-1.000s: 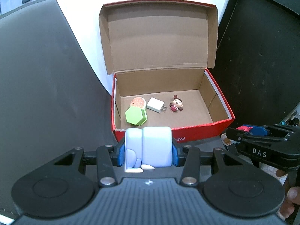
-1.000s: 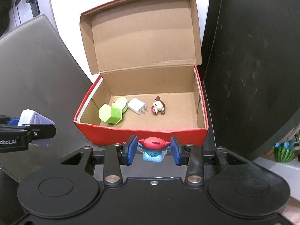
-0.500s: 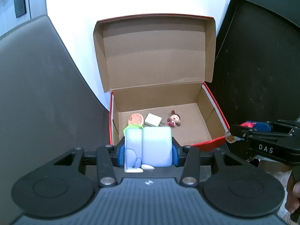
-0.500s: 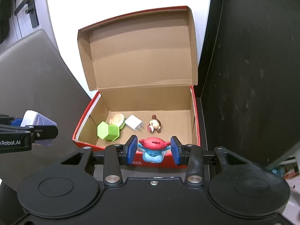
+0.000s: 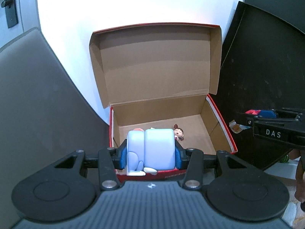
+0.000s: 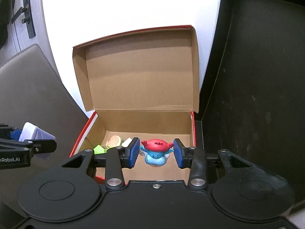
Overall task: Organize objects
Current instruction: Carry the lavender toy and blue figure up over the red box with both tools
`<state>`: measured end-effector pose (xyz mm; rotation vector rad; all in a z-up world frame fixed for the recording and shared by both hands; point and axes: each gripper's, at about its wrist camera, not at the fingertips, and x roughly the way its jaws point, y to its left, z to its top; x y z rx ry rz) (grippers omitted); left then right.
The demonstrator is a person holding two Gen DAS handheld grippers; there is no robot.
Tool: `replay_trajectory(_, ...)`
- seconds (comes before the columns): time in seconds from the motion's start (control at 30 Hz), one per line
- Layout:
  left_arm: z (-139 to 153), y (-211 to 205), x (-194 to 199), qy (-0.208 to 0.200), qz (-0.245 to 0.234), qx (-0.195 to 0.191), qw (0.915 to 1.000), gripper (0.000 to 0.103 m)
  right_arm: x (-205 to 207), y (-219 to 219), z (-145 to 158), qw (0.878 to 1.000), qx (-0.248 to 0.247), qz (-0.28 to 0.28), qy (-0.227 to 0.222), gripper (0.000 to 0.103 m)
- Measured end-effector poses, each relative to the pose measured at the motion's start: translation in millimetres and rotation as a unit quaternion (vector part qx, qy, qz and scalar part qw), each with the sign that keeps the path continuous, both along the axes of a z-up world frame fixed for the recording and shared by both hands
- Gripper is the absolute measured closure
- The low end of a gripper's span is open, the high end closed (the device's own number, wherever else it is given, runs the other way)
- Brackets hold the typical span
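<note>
Pale-blue block toy [image 5: 159, 148] is pinched by the left tool [image 5: 150, 153]; a red-capped blue figurine [image 6: 156, 151] is pinched by the right tool [image 6: 156, 153], above an open red shoebox [image 6: 192, 129].

A bright white wall [image 5: 133, 3] fills the upper middle of both views, washed out by strong light; at the far left stands a pale grey door [image 6: 19, 38] with a dark lever handle [image 6: 22, 14] on a black plate; below it a grey padded surface [image 5: 38, 95] with a stitched seam along its edge curves across the left side, matte and evenly lit; on the right a large black panel [image 6: 257, 76] leans upright, dusty and flecked with pale specks; past its lower edge, in the left wrist view, a strip of pale floor [image 5: 278, 169] shows, too blurred to read.
</note>
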<state>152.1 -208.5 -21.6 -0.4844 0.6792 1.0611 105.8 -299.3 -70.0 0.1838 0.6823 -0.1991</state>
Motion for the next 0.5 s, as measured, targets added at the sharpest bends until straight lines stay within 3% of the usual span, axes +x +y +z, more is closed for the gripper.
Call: replay_trajectory(0.5, -8.8, 50.4, 27.1, -0.003, -0.020, -0.016, 0.9997, 0.058, 55.2, -20.9, 7.0, 0.999, -0.017, 0.030, 0.012, 0.064)
